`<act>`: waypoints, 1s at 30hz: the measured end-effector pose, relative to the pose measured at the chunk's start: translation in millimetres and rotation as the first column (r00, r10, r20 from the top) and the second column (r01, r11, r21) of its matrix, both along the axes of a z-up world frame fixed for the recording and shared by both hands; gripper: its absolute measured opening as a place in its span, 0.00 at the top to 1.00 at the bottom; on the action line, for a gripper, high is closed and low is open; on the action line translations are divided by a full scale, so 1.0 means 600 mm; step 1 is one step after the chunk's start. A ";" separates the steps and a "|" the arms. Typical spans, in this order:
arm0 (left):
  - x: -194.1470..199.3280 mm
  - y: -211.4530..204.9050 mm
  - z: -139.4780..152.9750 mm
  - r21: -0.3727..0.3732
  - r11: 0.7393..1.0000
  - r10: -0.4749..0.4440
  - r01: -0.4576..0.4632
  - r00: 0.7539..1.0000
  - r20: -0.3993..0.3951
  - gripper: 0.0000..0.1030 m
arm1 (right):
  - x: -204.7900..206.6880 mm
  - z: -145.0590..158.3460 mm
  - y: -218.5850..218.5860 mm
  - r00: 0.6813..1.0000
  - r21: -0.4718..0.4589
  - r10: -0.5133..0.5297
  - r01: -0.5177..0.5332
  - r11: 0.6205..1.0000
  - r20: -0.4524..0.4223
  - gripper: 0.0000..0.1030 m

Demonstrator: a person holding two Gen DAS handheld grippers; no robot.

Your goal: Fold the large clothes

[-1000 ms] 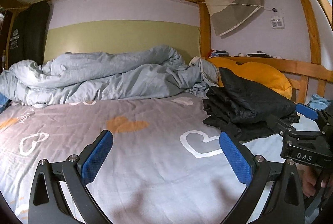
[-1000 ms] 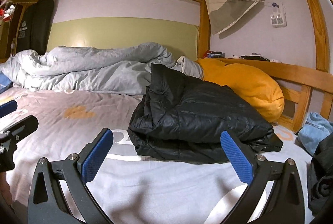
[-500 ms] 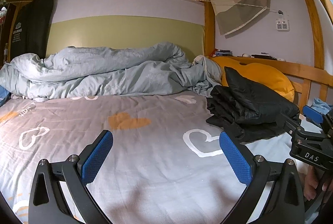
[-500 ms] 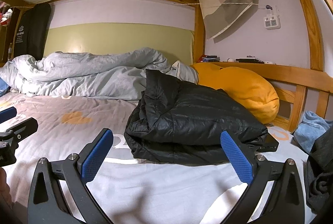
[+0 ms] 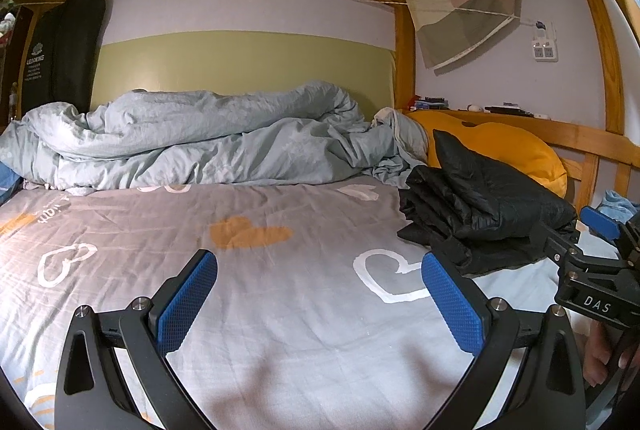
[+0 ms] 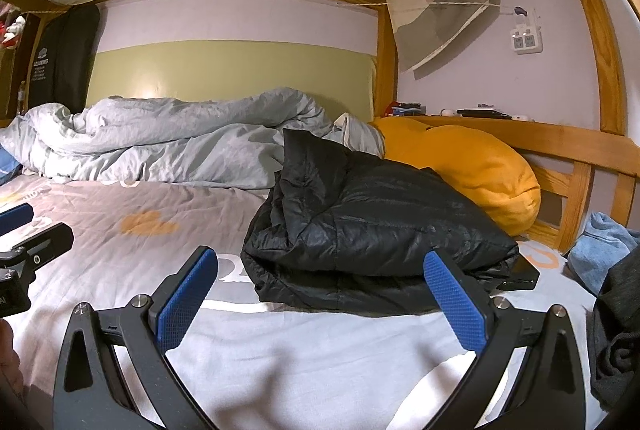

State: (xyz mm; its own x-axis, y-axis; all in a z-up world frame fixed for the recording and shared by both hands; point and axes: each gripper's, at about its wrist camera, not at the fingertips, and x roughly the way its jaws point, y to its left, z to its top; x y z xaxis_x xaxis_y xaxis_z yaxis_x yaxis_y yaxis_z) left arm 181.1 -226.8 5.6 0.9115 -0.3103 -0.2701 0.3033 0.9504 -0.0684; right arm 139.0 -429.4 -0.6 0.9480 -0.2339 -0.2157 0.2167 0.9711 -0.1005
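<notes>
A black puffer jacket (image 6: 372, 230) lies folded in a thick bundle on the bed sheet (image 6: 304, 358), right of centre. My right gripper (image 6: 320, 302) hovers just in front of it, open, with nothing between its blue pads. In the left wrist view the jacket (image 5: 484, 210) sits at the right, and my left gripper (image 5: 320, 302) is open over bare sheet (image 5: 240, 270), well left of the jacket. The right gripper's body (image 5: 592, 270) shows at that view's right edge.
A crumpled light-blue duvet (image 5: 192, 138) fills the back of the bed. An orange pillow (image 6: 472, 170) leans on the wooden rail (image 6: 560, 146) behind the jacket. Blue (image 6: 604, 246) and dark grey garments (image 6: 616, 330) lie at the far right. The left gripper's body (image 6: 28, 250) is at left.
Both cameras tilted slightly upward and drew back a little from the jacket. The jacket has not moved, and both grippers stayed open.
</notes>
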 end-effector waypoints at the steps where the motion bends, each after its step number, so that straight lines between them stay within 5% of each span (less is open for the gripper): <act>1: -0.001 0.000 0.000 0.000 1.000 0.000 0.000 1.000 0.001 0.00 | 0.000 0.000 0.000 1.000 0.000 0.001 -0.001 1.000 0.000 0.00; 30: -0.004 -0.002 -0.001 -0.002 1.000 0.000 0.000 1.000 0.005 0.00 | -0.002 -0.001 0.004 1.000 0.002 0.001 -0.001 1.000 -0.002 0.00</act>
State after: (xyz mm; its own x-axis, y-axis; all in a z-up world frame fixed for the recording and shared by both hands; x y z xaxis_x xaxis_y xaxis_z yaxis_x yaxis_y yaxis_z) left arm 178.8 -228.1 5.0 0.9127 -0.3110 -0.2650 0.3038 0.9503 -0.0688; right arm 137.8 -427.2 -1.1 0.9479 -0.2326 -0.2177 0.2156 0.9714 -0.0992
